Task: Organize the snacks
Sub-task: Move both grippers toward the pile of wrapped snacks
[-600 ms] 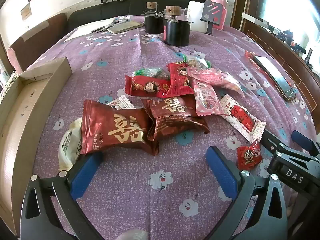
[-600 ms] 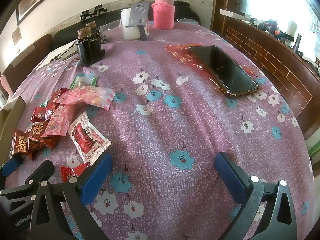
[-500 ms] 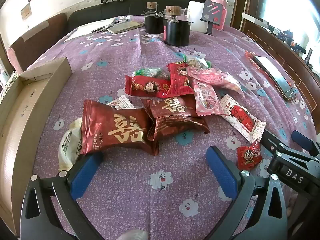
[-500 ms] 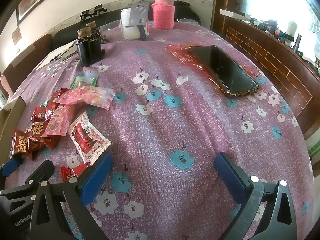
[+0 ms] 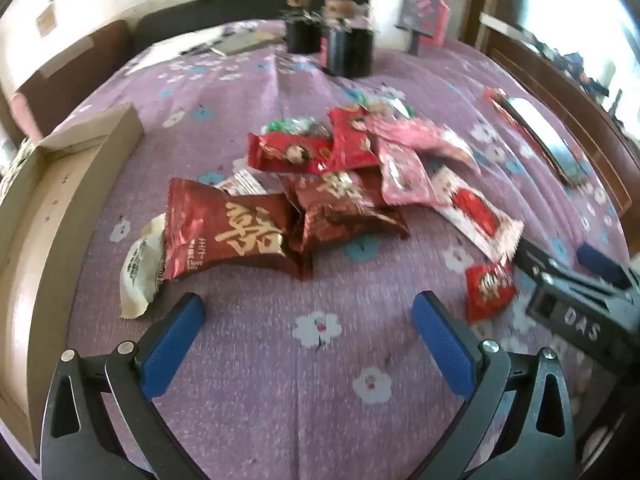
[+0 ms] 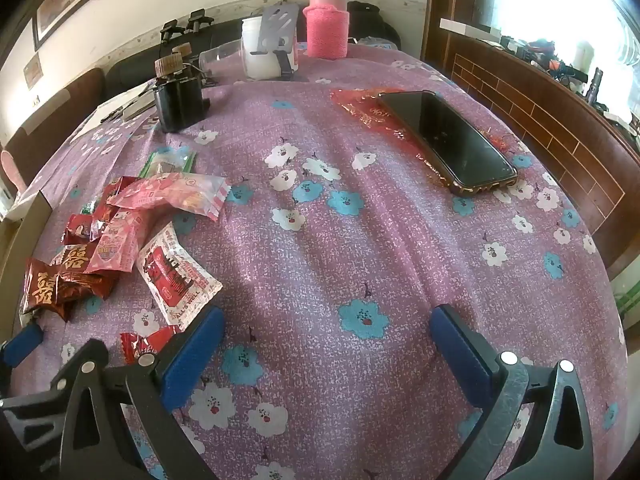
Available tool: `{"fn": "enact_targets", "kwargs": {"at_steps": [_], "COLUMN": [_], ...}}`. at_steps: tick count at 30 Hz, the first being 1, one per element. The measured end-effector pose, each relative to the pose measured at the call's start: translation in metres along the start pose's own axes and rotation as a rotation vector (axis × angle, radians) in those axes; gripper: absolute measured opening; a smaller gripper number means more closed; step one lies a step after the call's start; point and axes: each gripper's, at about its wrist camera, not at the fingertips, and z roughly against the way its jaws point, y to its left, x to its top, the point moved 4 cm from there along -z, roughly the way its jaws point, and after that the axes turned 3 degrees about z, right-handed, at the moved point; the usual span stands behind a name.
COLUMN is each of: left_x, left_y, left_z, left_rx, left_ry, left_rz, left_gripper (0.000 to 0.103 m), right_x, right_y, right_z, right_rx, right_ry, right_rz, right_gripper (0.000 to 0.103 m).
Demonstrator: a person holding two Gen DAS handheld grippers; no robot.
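A pile of snack packets lies on the purple flowered cloth (image 5: 320, 360). A large dark red packet (image 5: 228, 232) with gold characters lies nearest, over a white packet (image 5: 140, 264), with a second dark red packet (image 5: 344, 208) beside it. Bright red packets (image 5: 296, 152), pink packets (image 5: 404, 168), a white and red sachet (image 5: 476, 212) and a small red packet (image 5: 490, 286) lie beyond and to the right. My left gripper (image 5: 308, 312) is open and empty, just short of the pile. My right gripper (image 6: 326, 334) is open and empty over bare cloth, with the pile (image 6: 116, 240) to its left.
An open cardboard box (image 5: 52, 200) stands at the left. A phone (image 6: 444, 140) on a red packet lies at the right. Black jars (image 6: 178, 92), a white cup (image 6: 264, 52) and a pink flask (image 6: 326, 20) stand at the back. The right gripper's body (image 5: 580, 300) shows at the left view's right edge.
The left gripper has drawn back and shifted a little, so the packets sit further up the view, now blurred. The right gripper has not moved.
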Motion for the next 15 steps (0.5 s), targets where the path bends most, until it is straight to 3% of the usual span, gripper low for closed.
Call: {"fn": "enact_targets", "kwargs": {"at_steps": [3,9,13,15], "left_x": [-0.003,-0.013,-0.015,-0.018], "left_y": [0.002,0.0,0.006,0.013], "left_z": [0.002,0.011,0.013,0.025], "left_rx": [-0.028,0.002,-0.051,-0.104], "left_ry": [0.014,-0.011,0.065,0.055], "left_rz": [-0.042,-0.063,-0.058,-0.024], "left_gripper": [0.103,0.103,0.103,0.103], "right_x": [0.0,0.001,0.001,0.002], "right_y": [0.0,0.0,0.002,0.004], "right_z": [0.0,0.001,-0.004,-0.002], "right_rx": [0.0,-0.001,-0.01,-0.004], "right_ry": [0.0,0.036,0.082,0.079], "right_rz": [0.0,-0.011,-0.019,-0.008], "right_gripper": [0.103,0.103,0.103,0.103]}}
